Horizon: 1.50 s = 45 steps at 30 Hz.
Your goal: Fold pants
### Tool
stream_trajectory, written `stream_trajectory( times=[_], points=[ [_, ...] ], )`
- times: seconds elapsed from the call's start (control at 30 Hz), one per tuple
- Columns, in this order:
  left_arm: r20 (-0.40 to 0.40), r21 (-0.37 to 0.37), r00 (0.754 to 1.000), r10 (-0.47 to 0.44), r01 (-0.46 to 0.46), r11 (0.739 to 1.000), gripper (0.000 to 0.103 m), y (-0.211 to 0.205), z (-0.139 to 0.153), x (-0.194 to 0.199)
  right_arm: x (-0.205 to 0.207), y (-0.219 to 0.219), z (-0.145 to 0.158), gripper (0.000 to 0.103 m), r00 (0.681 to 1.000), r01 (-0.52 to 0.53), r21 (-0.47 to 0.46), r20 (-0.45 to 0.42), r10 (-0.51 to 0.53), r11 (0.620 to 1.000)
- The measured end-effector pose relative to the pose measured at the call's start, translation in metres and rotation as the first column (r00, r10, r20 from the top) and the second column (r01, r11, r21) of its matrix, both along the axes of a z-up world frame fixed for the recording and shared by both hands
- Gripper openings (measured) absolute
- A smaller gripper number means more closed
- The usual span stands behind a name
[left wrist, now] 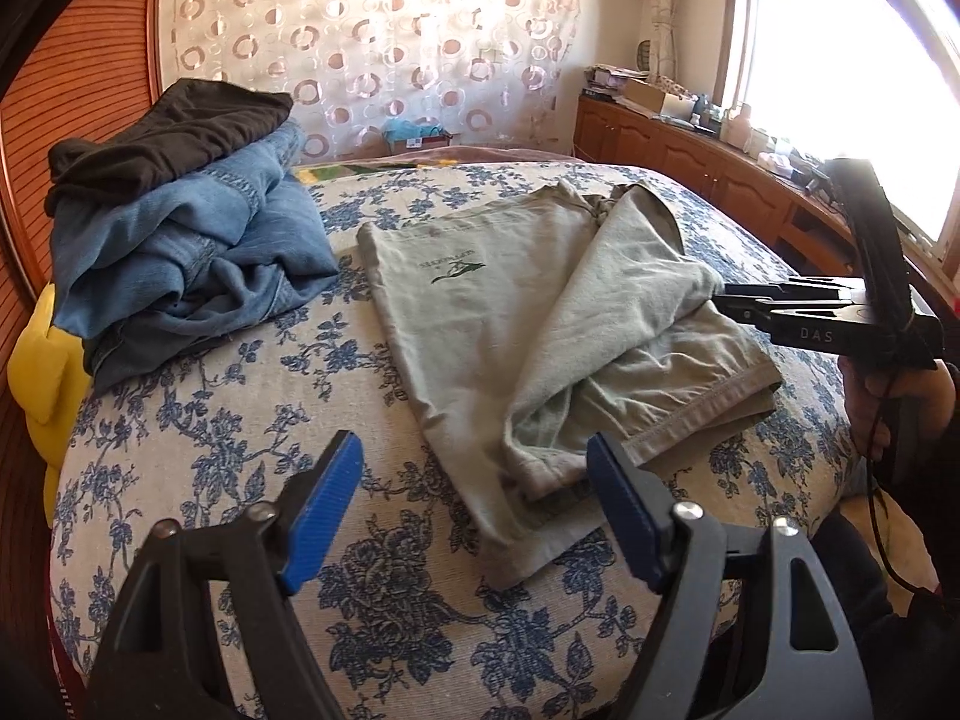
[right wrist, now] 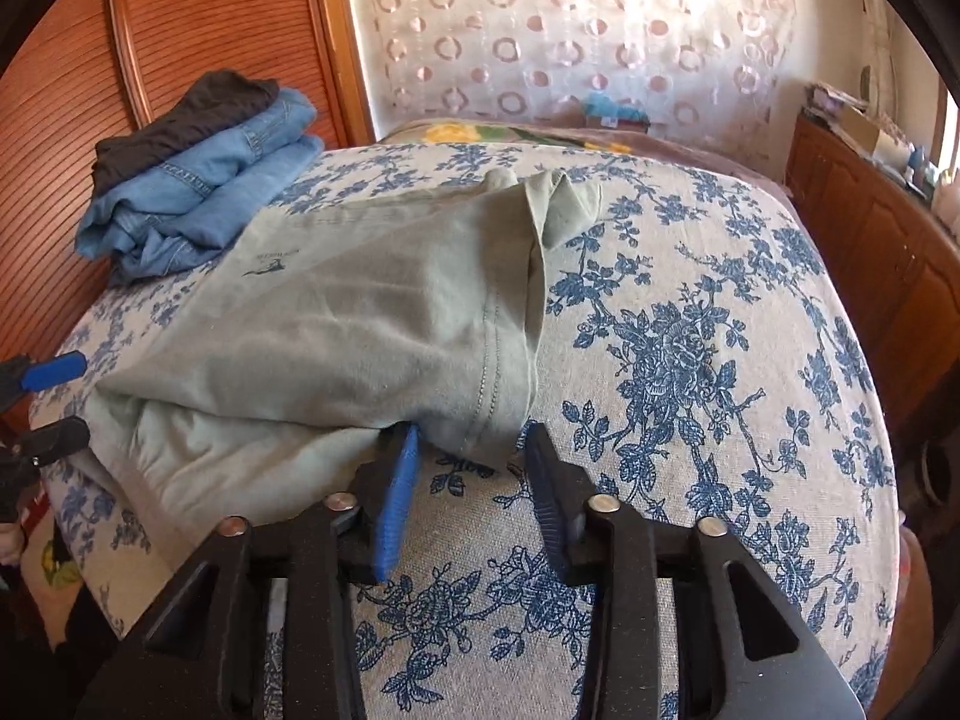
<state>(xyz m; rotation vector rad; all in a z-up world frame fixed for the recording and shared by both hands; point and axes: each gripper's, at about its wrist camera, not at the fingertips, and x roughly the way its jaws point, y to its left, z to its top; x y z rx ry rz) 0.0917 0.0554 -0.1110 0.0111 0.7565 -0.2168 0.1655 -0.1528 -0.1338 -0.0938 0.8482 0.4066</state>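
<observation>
Pale green pants (left wrist: 510, 312) with a small dark logo lie partly folded on the floral bedspread (left wrist: 240, 420); one part is folded diagonally over the rest. They also show in the right wrist view (right wrist: 336, 330). My left gripper (left wrist: 474, 468) is open, its blue pads either side of the pants' near hem, just above the bed. My right gripper (right wrist: 474, 438) is open at the pants' stitched edge, with nothing between its fingers. It shows in the left wrist view (left wrist: 726, 294) at the pants' right side. The left gripper's fingertips (right wrist: 57, 369) show at the far left of the right wrist view.
A pile of blue jeans (left wrist: 198, 240) with a dark garment (left wrist: 174, 132) on top sits at the bed's back left. A wooden wardrobe (right wrist: 180, 30) stands behind it. A wooden cabinet (left wrist: 690, 150) with clutter runs under the window at right. A yellow cushion (left wrist: 42, 372) hangs at the left edge.
</observation>
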Motion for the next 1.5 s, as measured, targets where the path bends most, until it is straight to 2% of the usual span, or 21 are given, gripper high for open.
stream_trajectory(
  times=[0.07, 0.13, 0.3, 0.43, 0.6, 0.87, 1.07, 1.23, 1.37, 1.5],
  points=[
    [0.002, 0.002, 1.000, -0.010, 0.010, 1.000, 0.068, -0.003, 0.001, 0.001, -0.001, 0.003, 0.000, 0.027, 1.000, -0.005, -0.010, 0.007, 0.005, 1.000],
    [0.005, 0.004, 1.000, -0.017, 0.017, 1.000, 0.056, -0.006, 0.001, 0.001, -0.002, 0.005, -0.001, 0.025, 1.000, -0.005, -0.019, 0.013, 0.006, 1.000],
    [0.000, 0.002, 1.000, -0.030, 0.030, 1.000, 0.040, -0.011, 0.001, 0.001, -0.001, 0.004, -0.001, 0.024, 1.000, -0.004, -0.017, 0.017, 0.004, 1.000],
    [-0.009, 0.006, 0.999, -0.042, 0.042, 0.999, 0.031, -0.015, -0.002, 0.002, -0.001, 0.005, -0.001, 0.023, 1.000, -0.003, -0.018, 0.019, 0.003, 1.000],
    [-0.021, 0.016, 0.999, -0.048, 0.048, 0.999, 0.027, -0.019, -0.007, 0.002, -0.002, 0.004, -0.002, 0.022, 1.000, 0.003, -0.020, 0.020, -0.002, 1.000],
    [-0.030, 0.007, 0.998, -0.048, 0.048, 0.999, 0.022, -0.016, -0.013, 0.002, -0.004, 0.003, -0.001, 0.005, 0.999, 0.004, -0.009, 0.039, -0.003, 1.000],
    [-0.013, -0.001, 0.999, -0.043, 0.043, 0.999, 0.010, -0.014, -0.008, -0.002, -0.009, -0.002, 0.008, 0.003, 0.995, 0.035, 0.013, 0.091, -0.036, 0.999],
    [0.013, -0.026, 0.999, -0.045, 0.045, 0.999, 0.008, -0.011, 0.000, -0.008, -0.008, 0.003, 0.031, 0.002, 0.989, 0.019, 0.015, 0.148, -0.022, 1.000],
    [0.023, -0.040, 0.999, -0.041, 0.042, 0.998, 0.007, -0.009, 0.002, -0.011, 0.006, 0.012, 0.059, 0.001, 0.982, -0.005, 0.007, 0.191, 0.004, 1.000],
    [0.024, -0.066, 0.999, -0.036, 0.037, 0.997, 0.007, -0.004, 0.000, -0.012, 0.022, 0.026, 0.073, 0.000, 0.977, -0.035, -0.018, 0.208, 0.038, 0.999]
  ],
)
